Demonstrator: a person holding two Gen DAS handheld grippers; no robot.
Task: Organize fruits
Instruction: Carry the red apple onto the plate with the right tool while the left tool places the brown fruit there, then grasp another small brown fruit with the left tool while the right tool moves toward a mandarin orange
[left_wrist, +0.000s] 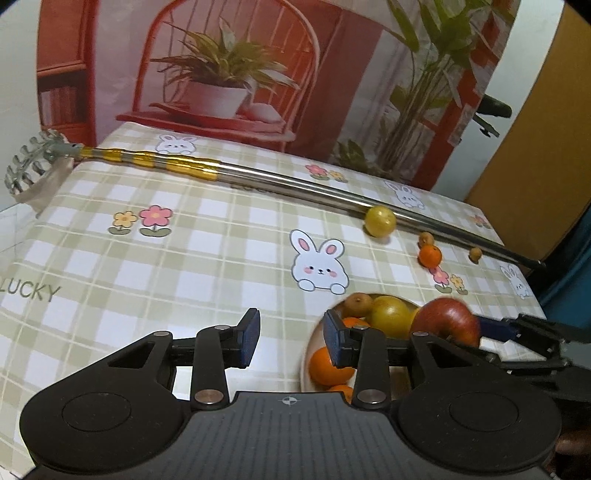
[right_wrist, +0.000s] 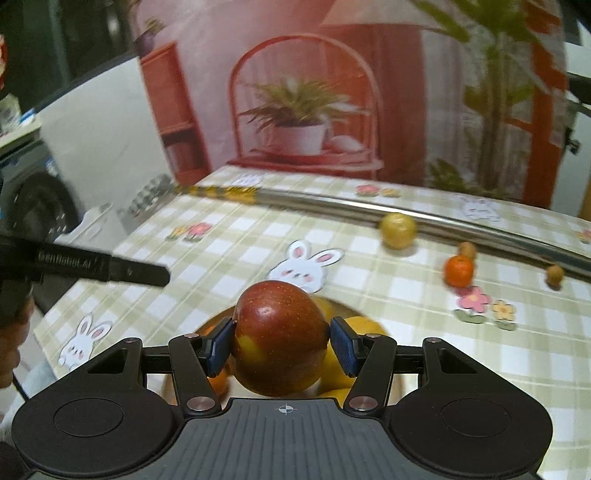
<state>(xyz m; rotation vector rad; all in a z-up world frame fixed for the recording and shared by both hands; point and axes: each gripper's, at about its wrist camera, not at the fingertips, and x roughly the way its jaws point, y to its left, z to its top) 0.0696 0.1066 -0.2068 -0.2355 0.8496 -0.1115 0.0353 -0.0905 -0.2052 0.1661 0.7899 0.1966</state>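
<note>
now the right gripper (right_wrist: 282, 345) is pinching a red apple (right_wrist: 279, 339) between its two blue pads (right_wrist: 221, 345), one pad on each side of the fruit. the apple hangs just above a bowl (left_wrist: 308, 354) that stands on the near part of the table (left_wrist: 184, 258). in the left wrist view the same apple (left_wrist: 447, 321) shows over the right side of the bowl, with the right gripper (left_wrist: 517, 332) behind it.

the left gripper (left_wrist: 291, 339) is spread wide and holds nothing; its right finger is over the left rim of the bowl, but i cannot tell if it touches it.

inside the bowl lie oranges (left_wrist: 330, 365), a yellow-green fruit (left_wrist: 391, 317) and a small brown fruit (left_wrist: 356, 302), close together.

still on the tablecloth, well apart from the bowl, are a round yellow fruit (left_wrist: 380, 220), a small orange (left_wrist: 429, 255) and two little brown fruits (left_wrist: 425, 238), (left_wrist: 475, 253). the yellow one lies just beside a long metal pole (left_wrist: 295, 181) with gold bands, which crosses the far part of the table. the pole ends at the left in a metal claw head (left_wrist: 33, 166) with a cloth bag.

the cloth has green checks, rabbits and flowers. behind the table hangs a printed backdrop (left_wrist: 229, 74) with a red chair and plants.
</note>
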